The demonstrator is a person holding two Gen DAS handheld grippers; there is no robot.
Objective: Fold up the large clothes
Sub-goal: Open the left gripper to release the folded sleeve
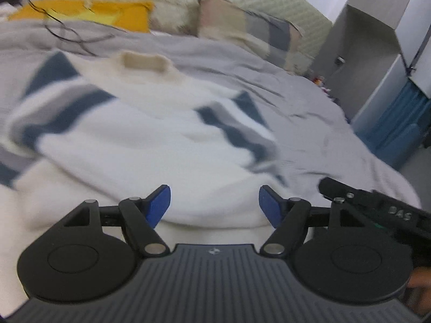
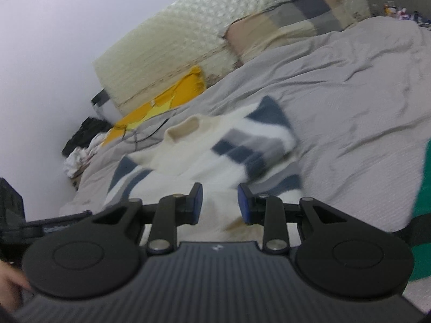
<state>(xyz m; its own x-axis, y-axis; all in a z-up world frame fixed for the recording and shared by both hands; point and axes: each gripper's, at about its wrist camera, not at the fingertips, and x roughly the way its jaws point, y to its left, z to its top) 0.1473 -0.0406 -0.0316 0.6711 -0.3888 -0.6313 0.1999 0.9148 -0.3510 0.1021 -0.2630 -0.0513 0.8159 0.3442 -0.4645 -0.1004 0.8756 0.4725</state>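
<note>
A cream-white sweater (image 1: 150, 145) with navy and grey stripes on its sleeves lies spread on a grey bed cover (image 1: 309, 113), collar (image 1: 142, 62) toward the headboard. My left gripper (image 1: 214, 204) is open and empty just above the sweater's lower hem. In the right wrist view the same sweater (image 2: 204, 161) lies ahead, its right sleeve (image 2: 258, 145) bunched and blurred. My right gripper (image 2: 220, 203) is open and empty, its blue pads (image 2: 198, 202) apart over the hem. The right gripper's body (image 1: 377, 210) shows at the left view's right edge.
A yellow cloth (image 1: 89, 13) and a black cable (image 1: 67, 29) lie near the headboard. A patchwork pillow (image 1: 250, 29) leans against the quilted headboard (image 2: 188, 43). A grey wardrobe (image 1: 377, 40) and blue boxes (image 1: 396, 123) stand beside the bed. A green cloth (image 2: 423, 202) shows at the right.
</note>
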